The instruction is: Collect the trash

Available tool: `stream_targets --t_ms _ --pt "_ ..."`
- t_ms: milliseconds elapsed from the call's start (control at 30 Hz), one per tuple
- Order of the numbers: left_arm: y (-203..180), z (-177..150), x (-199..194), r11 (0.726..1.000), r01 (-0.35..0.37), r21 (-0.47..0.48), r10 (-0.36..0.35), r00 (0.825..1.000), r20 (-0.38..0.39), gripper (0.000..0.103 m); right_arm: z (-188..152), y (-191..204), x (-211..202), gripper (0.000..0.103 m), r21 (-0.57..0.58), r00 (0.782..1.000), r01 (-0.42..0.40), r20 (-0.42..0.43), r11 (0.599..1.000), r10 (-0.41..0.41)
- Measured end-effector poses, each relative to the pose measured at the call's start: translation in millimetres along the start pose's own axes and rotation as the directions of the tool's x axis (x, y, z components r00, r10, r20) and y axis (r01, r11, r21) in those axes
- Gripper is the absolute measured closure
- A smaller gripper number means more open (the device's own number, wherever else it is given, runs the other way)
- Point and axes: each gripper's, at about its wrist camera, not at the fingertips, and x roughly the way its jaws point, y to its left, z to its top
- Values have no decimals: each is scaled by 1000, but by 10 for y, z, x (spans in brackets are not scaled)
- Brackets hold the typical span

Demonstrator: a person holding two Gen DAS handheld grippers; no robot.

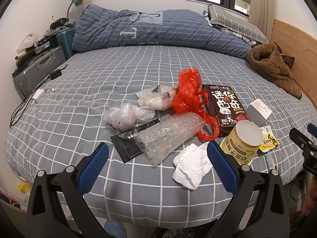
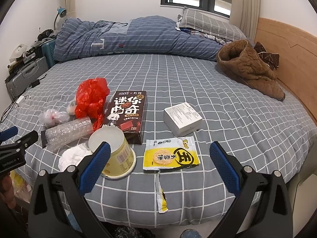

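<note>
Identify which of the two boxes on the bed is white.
The small square box, right of the dark brown biscuit box, is white; the brown one carries large printed lettering.

The bed sheet (image 2: pixel 198 83) is matt woven cloth, smooth with soft creases. The red bag (image 1: pixel 188 91) is thin, glossy, crinkled plastic; the bubble wrap (image 1: pixel 168 136) near it is clear, shiny and bumpy. The tissue (image 1: pixel 192 164) is soft, matt, crumpled paper. The brown box (image 2: pixel 126 115) is glossy printed card, the white box (image 2: pixel 182 119) smooth matt card. The yellow cup (image 2: pixel 118 158) looks like coated paper with a slight sheen. The yellow wrapper (image 2: pixel 170 154) is shiny plastic film, torn at its near edge. The far right headboard (image 2: pixel 287 55) is smooth, matt, light wood. The brown garment (image 2: pixel 249 69) is rough, fuzzy fleece.
</note>
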Motion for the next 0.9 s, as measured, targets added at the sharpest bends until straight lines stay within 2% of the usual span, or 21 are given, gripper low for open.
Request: stream_targets --t_ms 900 --pt "-29 8 22 1000 -6 7 6 1000 -13 6 28 -39 1 7 19 1000 -6 -8 1000 7"
